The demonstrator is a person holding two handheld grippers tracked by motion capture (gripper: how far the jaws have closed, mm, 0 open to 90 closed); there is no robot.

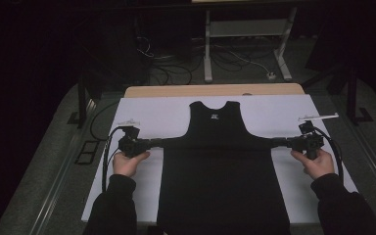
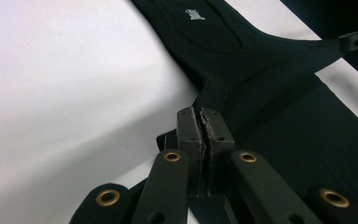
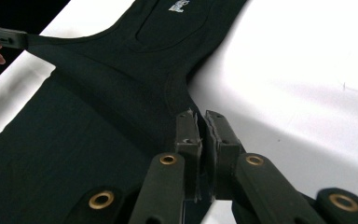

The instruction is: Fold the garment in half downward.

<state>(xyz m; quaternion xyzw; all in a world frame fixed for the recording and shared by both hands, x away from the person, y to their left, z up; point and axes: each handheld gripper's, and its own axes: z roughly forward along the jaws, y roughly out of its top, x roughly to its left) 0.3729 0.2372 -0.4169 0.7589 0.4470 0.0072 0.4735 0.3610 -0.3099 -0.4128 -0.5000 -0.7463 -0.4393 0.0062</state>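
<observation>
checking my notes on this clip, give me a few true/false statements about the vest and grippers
1. Both grippers are shut on the vest. True: the left gripper and right gripper each pinch a side corner below an armhole.
2. The vest is white. False: it is black, on a white sheet.
3. The vest's neck end points away from the person. True.
4. The vest hangs in the air. False: it lies flat on the sheet, stretched sideways between the grippers.
5. The logo is near the hem. False: it sits just below the neckline.

Black sleeveless vest (image 1: 223, 171), small white neck label, spread flat on the white-covered table, side corners stretched outward, hem nearest the person
</observation>
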